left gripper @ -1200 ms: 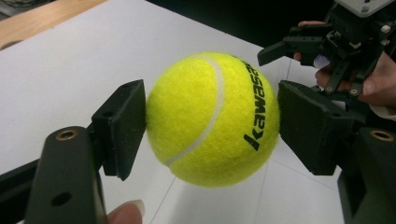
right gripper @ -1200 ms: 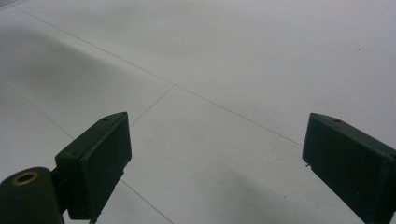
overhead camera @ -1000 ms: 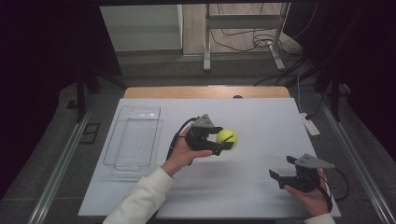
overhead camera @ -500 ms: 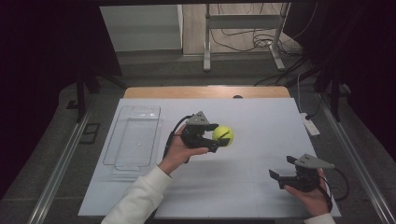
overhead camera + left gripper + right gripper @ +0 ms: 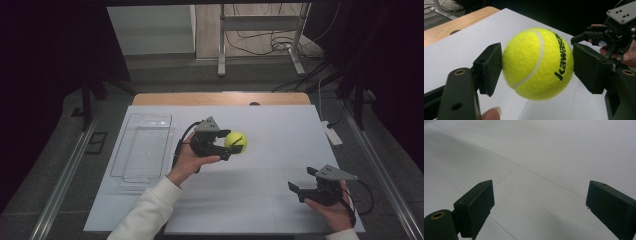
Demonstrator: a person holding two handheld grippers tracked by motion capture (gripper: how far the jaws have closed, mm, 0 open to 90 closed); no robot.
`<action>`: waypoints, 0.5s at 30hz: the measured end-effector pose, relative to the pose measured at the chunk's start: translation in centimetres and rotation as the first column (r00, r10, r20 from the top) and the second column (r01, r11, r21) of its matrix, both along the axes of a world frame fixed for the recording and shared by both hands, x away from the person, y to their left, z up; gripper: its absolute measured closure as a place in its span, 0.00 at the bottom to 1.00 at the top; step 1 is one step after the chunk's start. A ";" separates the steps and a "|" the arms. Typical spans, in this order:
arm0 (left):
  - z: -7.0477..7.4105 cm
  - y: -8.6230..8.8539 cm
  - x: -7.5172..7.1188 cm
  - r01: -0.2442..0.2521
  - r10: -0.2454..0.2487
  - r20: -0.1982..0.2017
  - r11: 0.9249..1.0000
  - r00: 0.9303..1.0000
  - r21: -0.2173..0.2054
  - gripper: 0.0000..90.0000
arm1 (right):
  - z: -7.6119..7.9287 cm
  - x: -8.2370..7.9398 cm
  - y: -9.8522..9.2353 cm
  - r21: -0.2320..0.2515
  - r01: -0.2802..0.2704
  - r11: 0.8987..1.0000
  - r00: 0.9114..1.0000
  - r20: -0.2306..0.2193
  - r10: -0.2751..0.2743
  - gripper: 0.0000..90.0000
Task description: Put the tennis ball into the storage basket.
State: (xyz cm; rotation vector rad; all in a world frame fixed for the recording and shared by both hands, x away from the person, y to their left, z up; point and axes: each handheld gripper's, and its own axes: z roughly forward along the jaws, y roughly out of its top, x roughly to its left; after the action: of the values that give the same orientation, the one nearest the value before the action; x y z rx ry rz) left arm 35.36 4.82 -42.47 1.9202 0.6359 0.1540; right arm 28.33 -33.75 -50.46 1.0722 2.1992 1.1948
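A yellow-green tennis ball [image 5: 235,142] with black lettering is held above the white mat, near its middle. My left gripper [image 5: 231,146] is shut on it. In the left gripper view the two black pads [image 5: 489,67] press on opposite sides of the ball [image 5: 537,63], which hangs off the surface. My right gripper [image 5: 301,179] rests in a hand at the front right of the mat, open. In the right gripper view its jaws stand wide apart with only bare mat between them [image 5: 539,205]. The left gripper view also catches the right gripper [image 5: 584,37] farther off.
A clear plastic tray [image 5: 131,145] lies on the left side of the white mat [image 5: 280,130]. A small white object [image 5: 332,134] sits off the mat's right edge. The wooden table edge [image 5: 220,98] runs along the back.
My left gripper has drifted slightly to the left and away with the ball in it. The right gripper has stayed still.
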 end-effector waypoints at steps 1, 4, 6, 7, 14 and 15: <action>0.0 0.1 0.0 0.000 0.000 0.002 1.000 1.000 -0.001 0.31 | 0.0 0.0 0.0 0.000 0.000 1.000 1.000 0.000 0.000 0.10; 0.2 0.3 0.0 -0.005 0.006 0.009 1.000 1.000 -0.003 0.31 | 0.0 0.0 0.0 0.000 -0.001 1.000 1.000 0.000 0.001 0.10; 0.3 0.6 0.1 -0.011 0.011 0.011 1.000 1.000 -0.009 0.31 | 0.0 0.0 0.0 0.001 0.001 1.000 1.000 0.000 -0.001 0.10; 0.4 0.7 0.1 -0.013 0.013 0.011 1.000 1.000 -0.010 0.31 | 0.0 0.0 0.0 0.001 0.001 1.000 1.000 0.001 -0.001 0.10; 0.6 1.1 0.1 -0.026 0.027 0.018 0.999 0.999 -0.025 0.31 | 0.0 0.0 0.0 0.000 -0.001 1.000 1.000 0.002 0.001 0.10; 0.6 1.1 0.1 -0.027 0.027 0.018 0.999 0.999 -0.025 0.31 | 0.0 0.0 0.0 0.001 0.000 1.000 1.000 0.003 0.000 0.10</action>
State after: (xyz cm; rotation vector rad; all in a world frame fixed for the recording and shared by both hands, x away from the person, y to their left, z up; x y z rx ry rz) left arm 35.43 5.95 -41.87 1.8845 0.6490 0.1800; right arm 28.32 -33.74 -50.43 1.0698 2.1972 1.1965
